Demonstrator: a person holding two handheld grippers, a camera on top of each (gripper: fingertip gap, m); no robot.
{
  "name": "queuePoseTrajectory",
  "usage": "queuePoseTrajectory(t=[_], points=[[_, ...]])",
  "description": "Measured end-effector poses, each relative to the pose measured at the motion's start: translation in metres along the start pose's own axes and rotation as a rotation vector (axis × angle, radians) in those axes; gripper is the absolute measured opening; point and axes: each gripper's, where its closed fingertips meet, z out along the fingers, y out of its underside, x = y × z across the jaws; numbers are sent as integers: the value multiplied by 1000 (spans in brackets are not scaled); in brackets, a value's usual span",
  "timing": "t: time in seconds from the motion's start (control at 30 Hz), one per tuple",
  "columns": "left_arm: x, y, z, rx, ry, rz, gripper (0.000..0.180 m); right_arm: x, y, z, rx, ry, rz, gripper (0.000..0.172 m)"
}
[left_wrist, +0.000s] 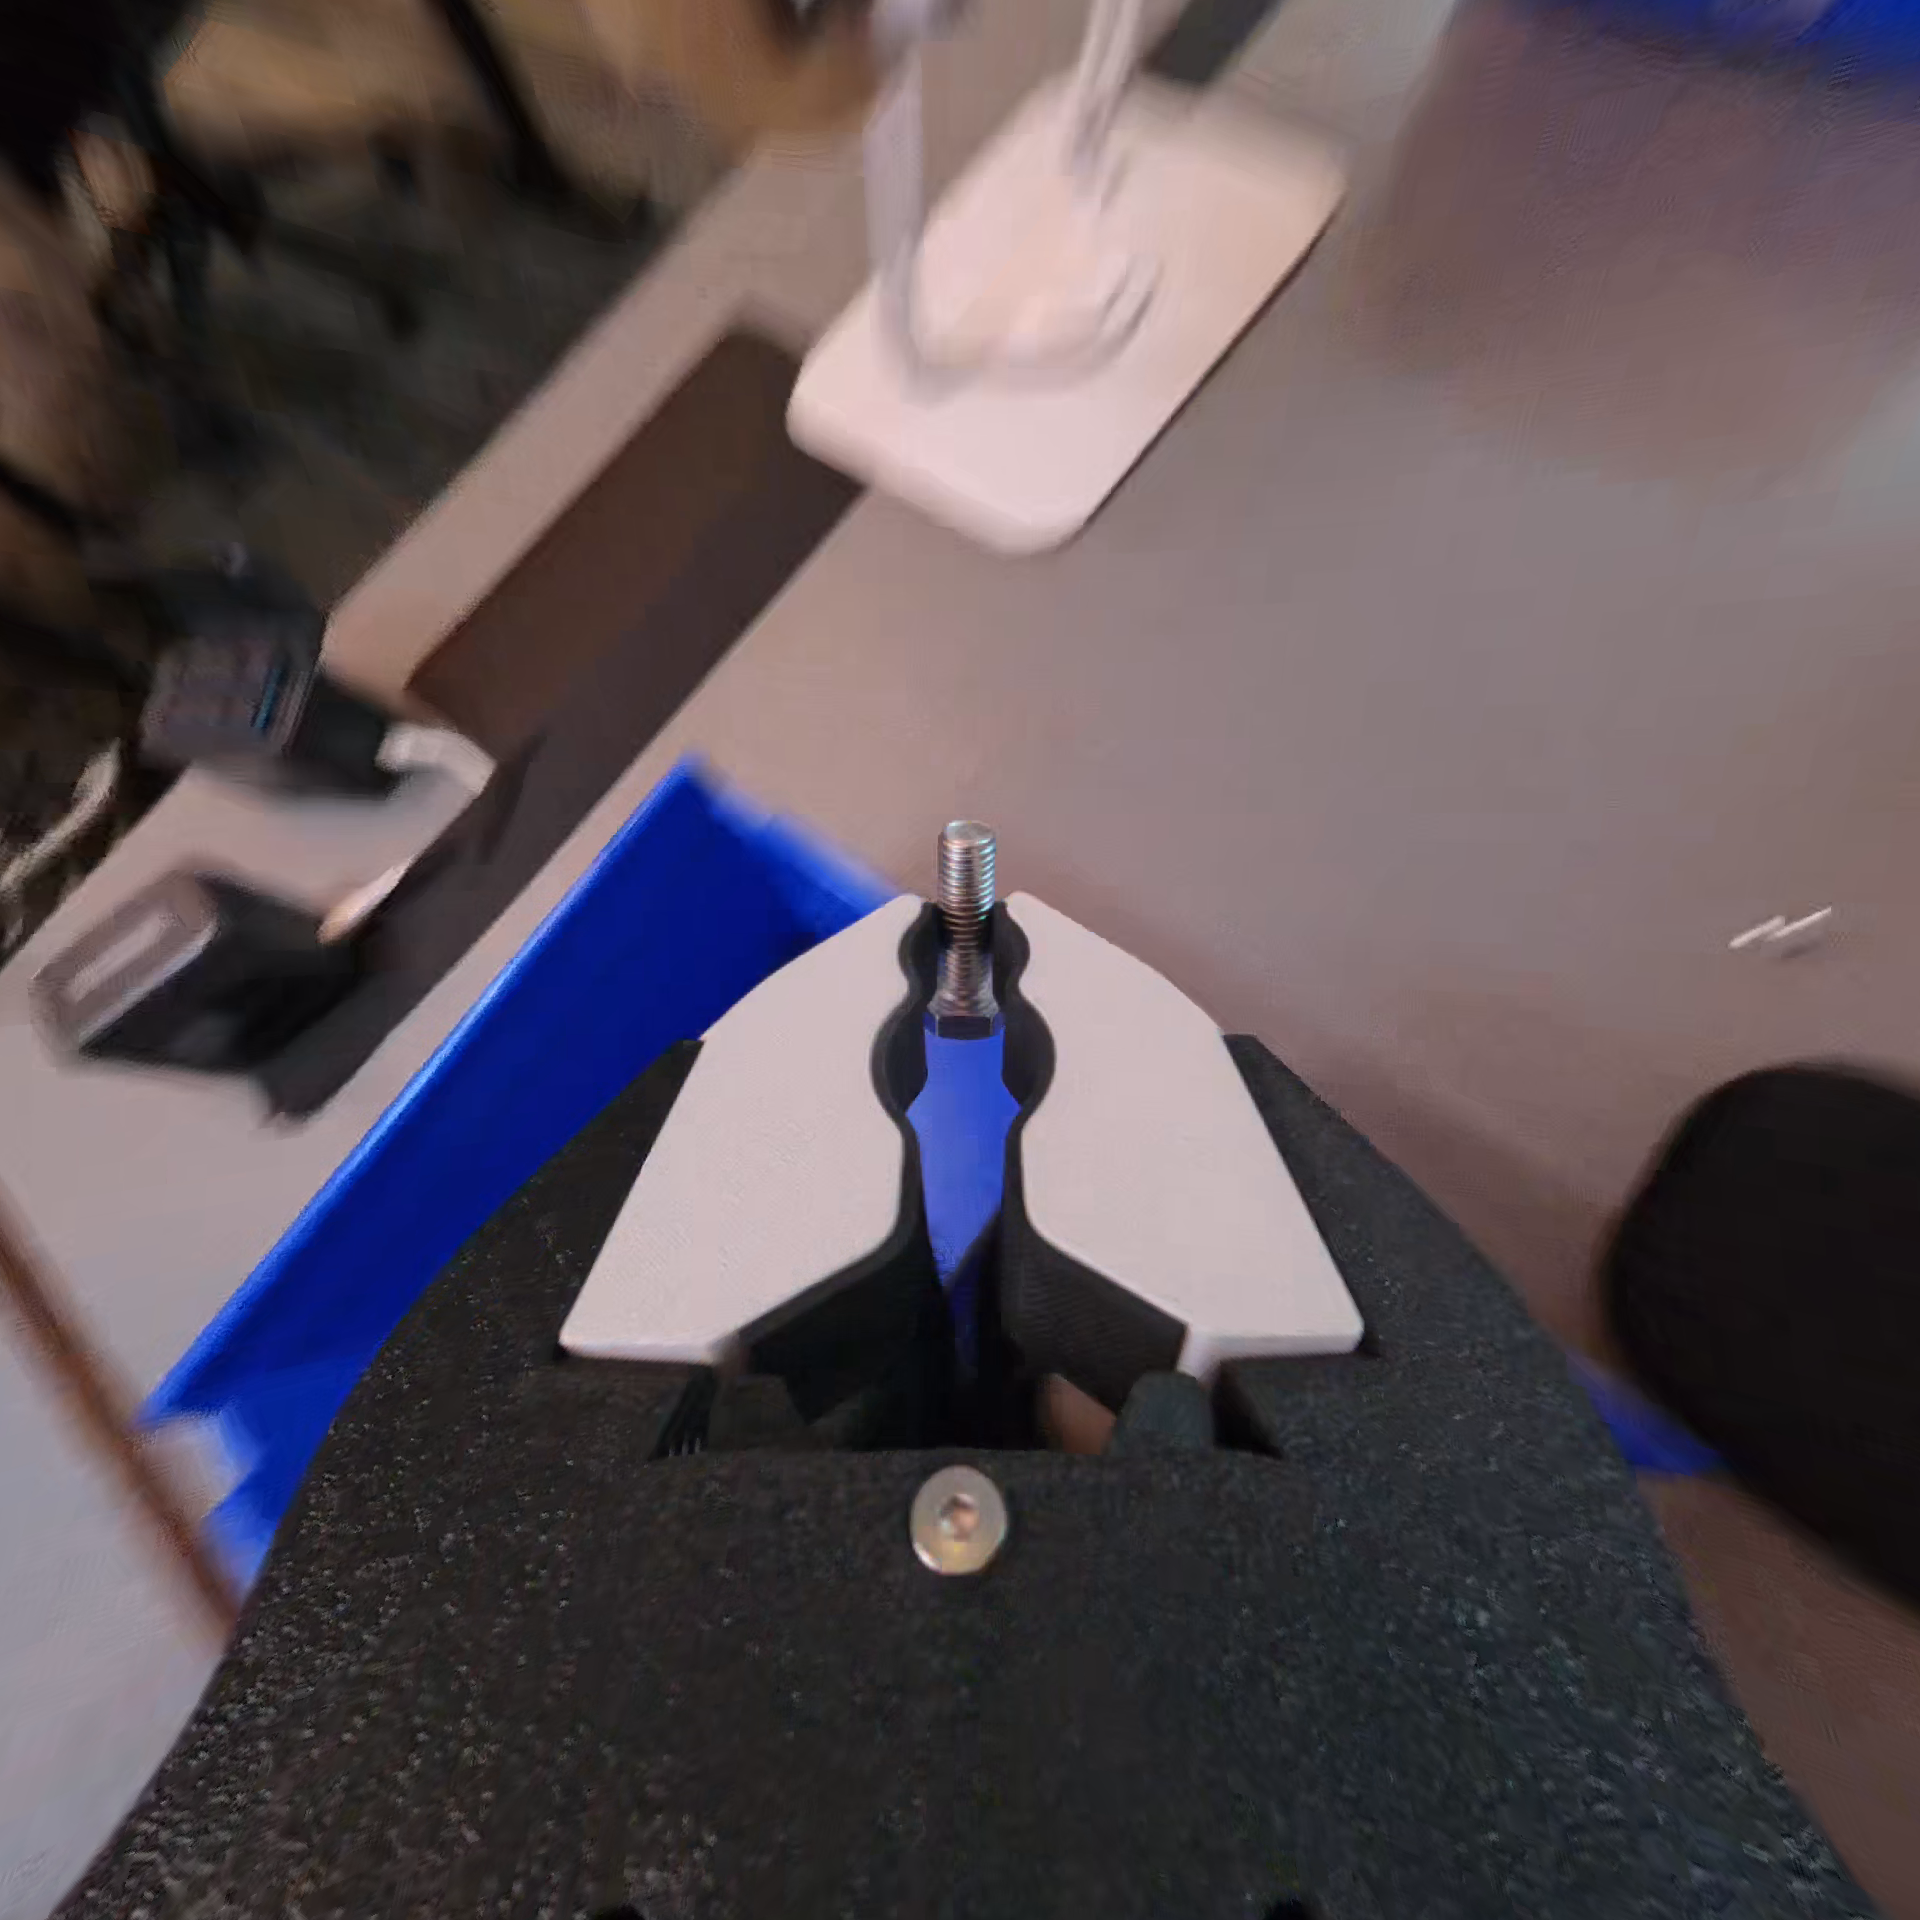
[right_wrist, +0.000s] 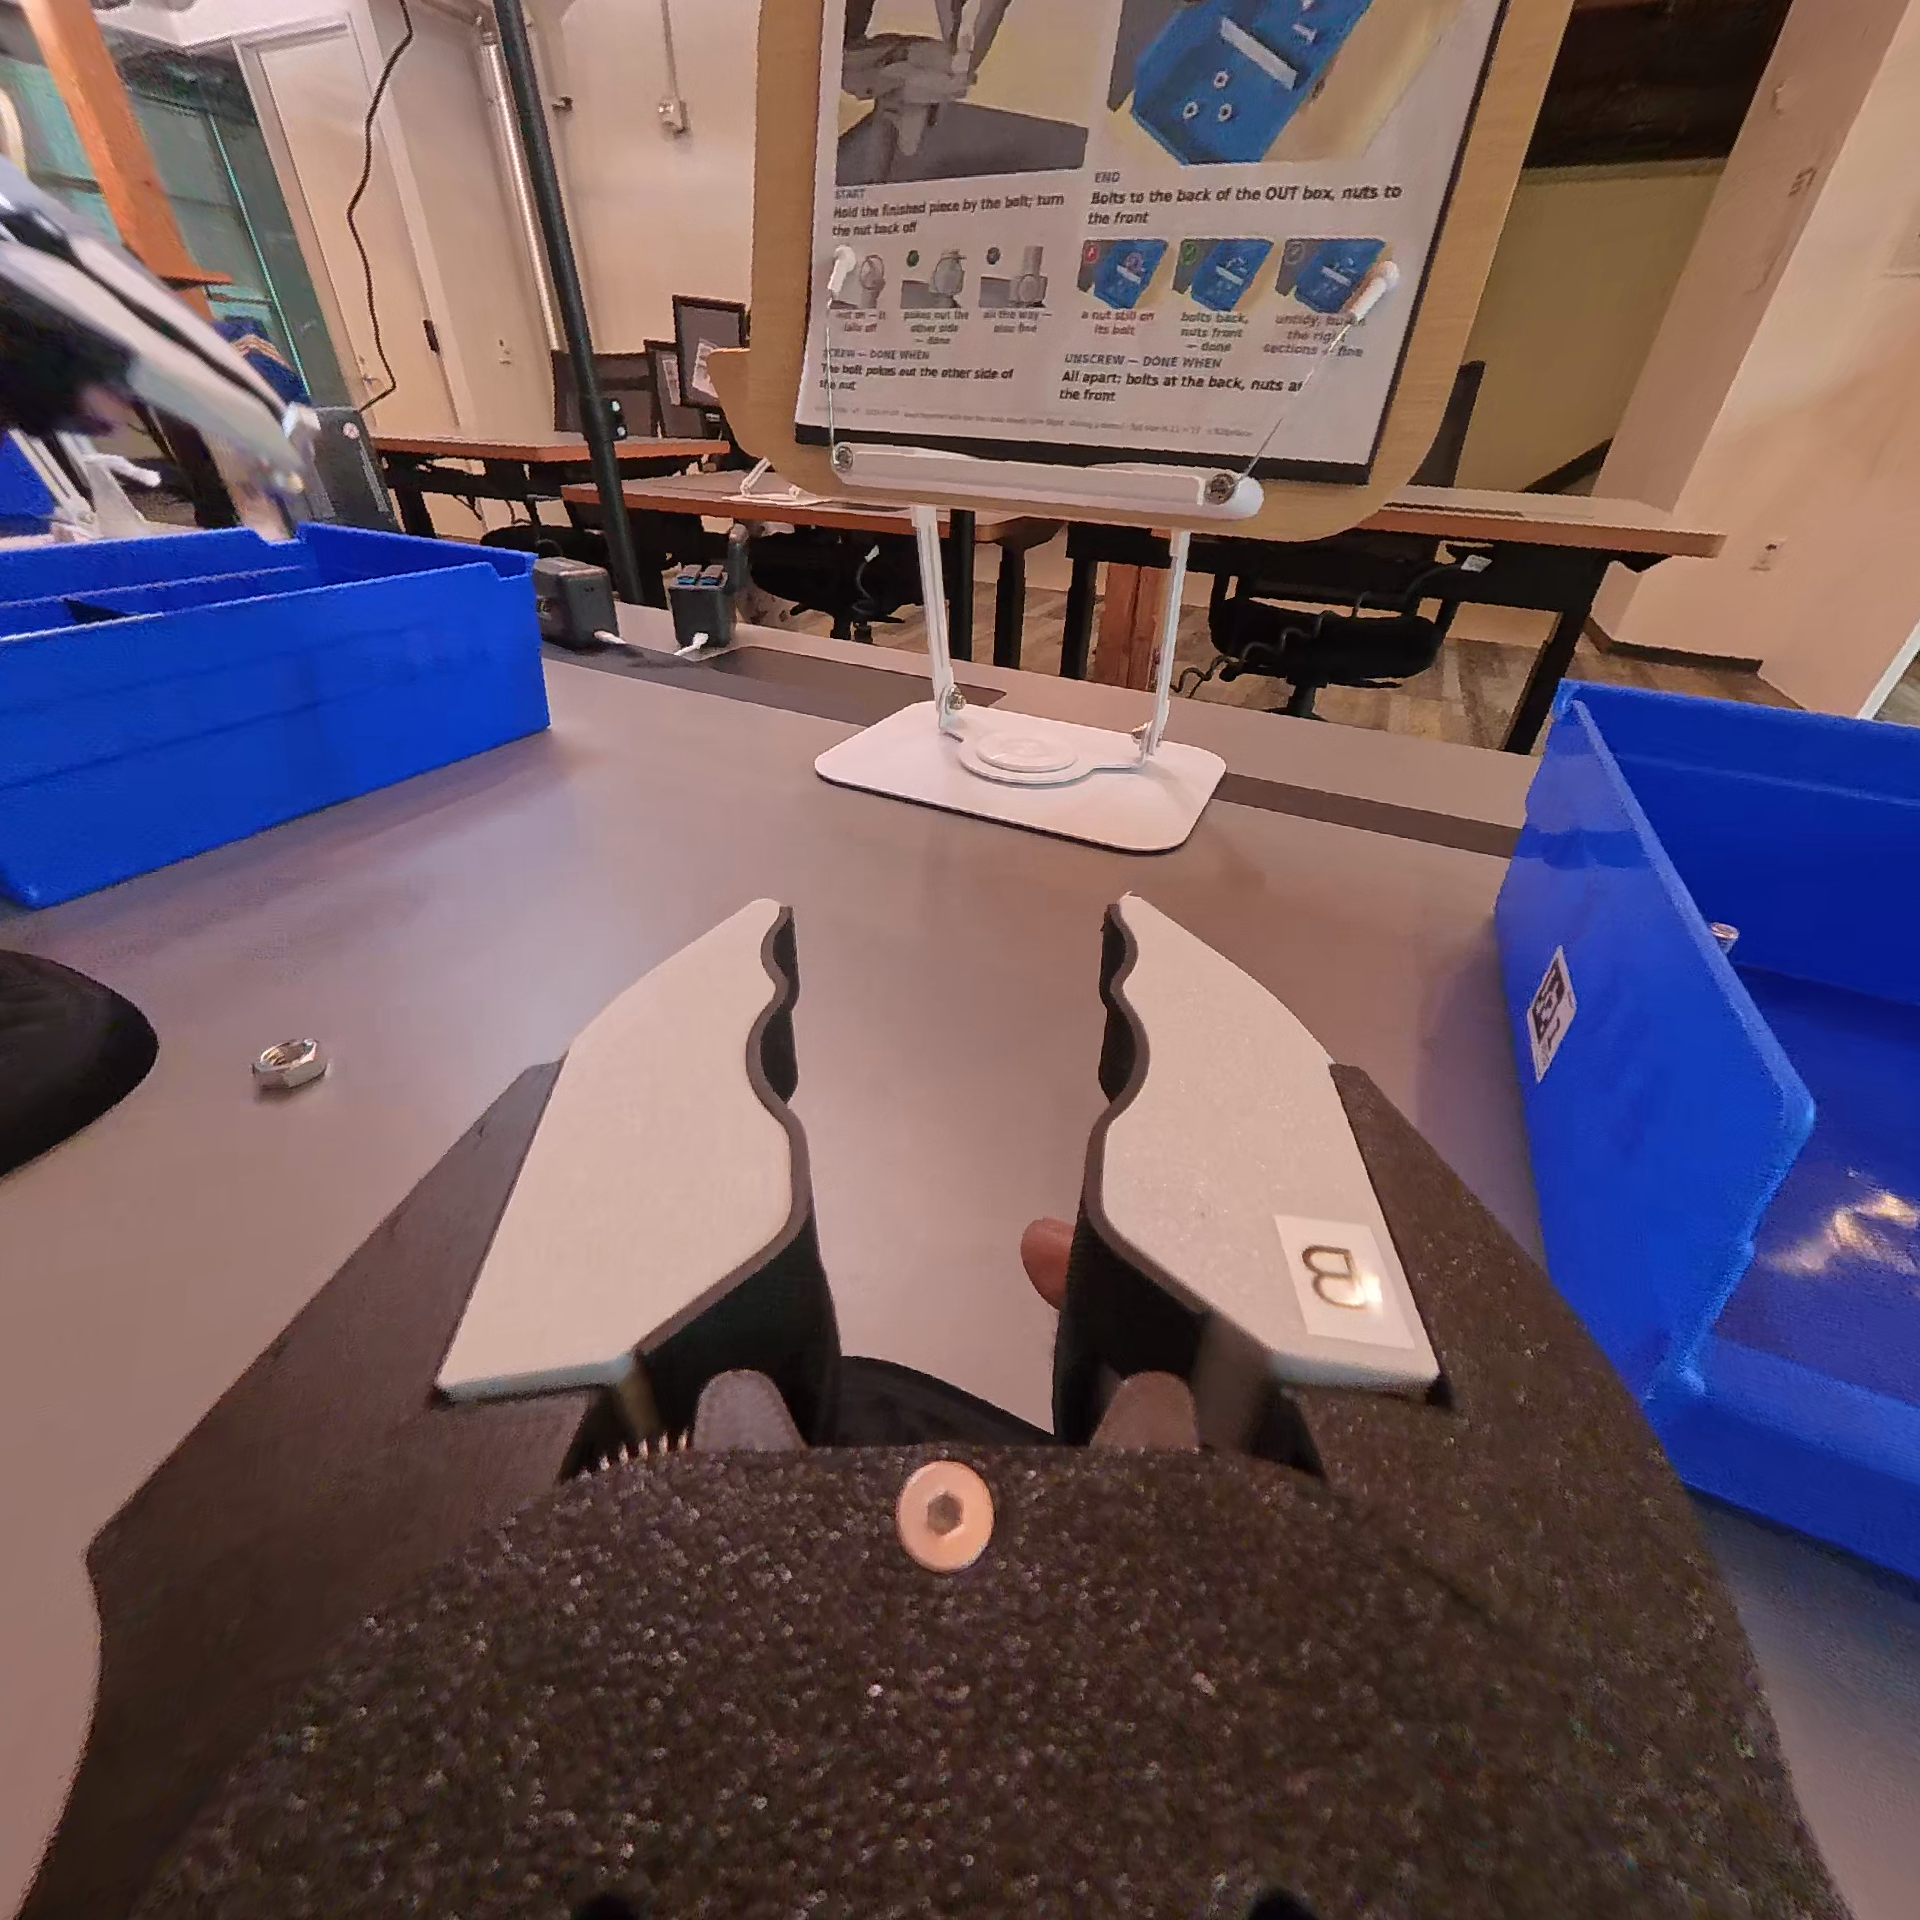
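Note:
In the left wrist view my left gripper (left_wrist: 966, 914) is shut on a steel bolt (left_wrist: 966, 883). The pads press on its threaded shank, the thread end sticks out past the fingertips, and the hex head sits back between the fingers. It hangs over a blue bin (left_wrist: 582, 1029) at the table's left side. The view is blurred by motion. My right gripper (right_wrist: 951, 925) is open with nothing between its fingers, low over the grey table (right_wrist: 623, 914). A loose steel nut (right_wrist: 291, 1064) lies on the table to its left. The left gripper (right_wrist: 156, 353) shows blurred at the upper left of the right wrist view.
A white stand (right_wrist: 1023, 774) holding an instruction board (right_wrist: 1122, 229) sits at the table's far middle. A blue bin (right_wrist: 260, 665) stands at the left and another blue bin (right_wrist: 1683, 1091) at the right. A black rounded object (right_wrist: 52, 1049) is at the left edge. Chargers (right_wrist: 707, 608) sit behind. My right fingertips sit around 40 cm from my left ones. The black rounded object (right_wrist: 52, 1049) is about 25 cm from both grippers' fingertips.

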Motion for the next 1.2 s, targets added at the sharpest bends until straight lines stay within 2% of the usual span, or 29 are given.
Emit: queuePoseTrajectory(t=[0.07, 0.13, 0.27, 0.4, 0.47, 0.57, 0.7, 0.83, 1.03, 1.2], points=[[51, -40, -10, 231, 46, -14, 9, -2, 1, 1, -9, -12, -5, 56], [110, -62, -12, 383, 93, 8, 9, -5, 3, 2, -23, -33, -8, 56], [214, -76, 12, 577, 180, 30, 9, -10, 6, 4, -47, -65, -25, 55], [267, -97, 39, 776, 226, -109, 9, -13, 9, 6, -70, -84, -28, 56], [282, -101, 53, 800, 241, -115, 9, -14, 9, 5, -69, -98, -24, 56], [299, -90, 75, 742, 275, -59, 9, -21, 8, 4, -67, -159, -19, 49], [305, -81, 83, 697, 273, -4, 9, -57, -3, 0, -63, -405, 18, 36], [310, -78, 88, 681, 266, 16, 9, -94, -8, 7, -78, -565, 92, 36], [314, -74, 92, 657, 267, 40, 9, -116, 3, 19, -142, -594, 88, 30], [318, -74, 94, 647, 259, 77, 9, -116, -1, 21, -145, -603, 190, 21]])
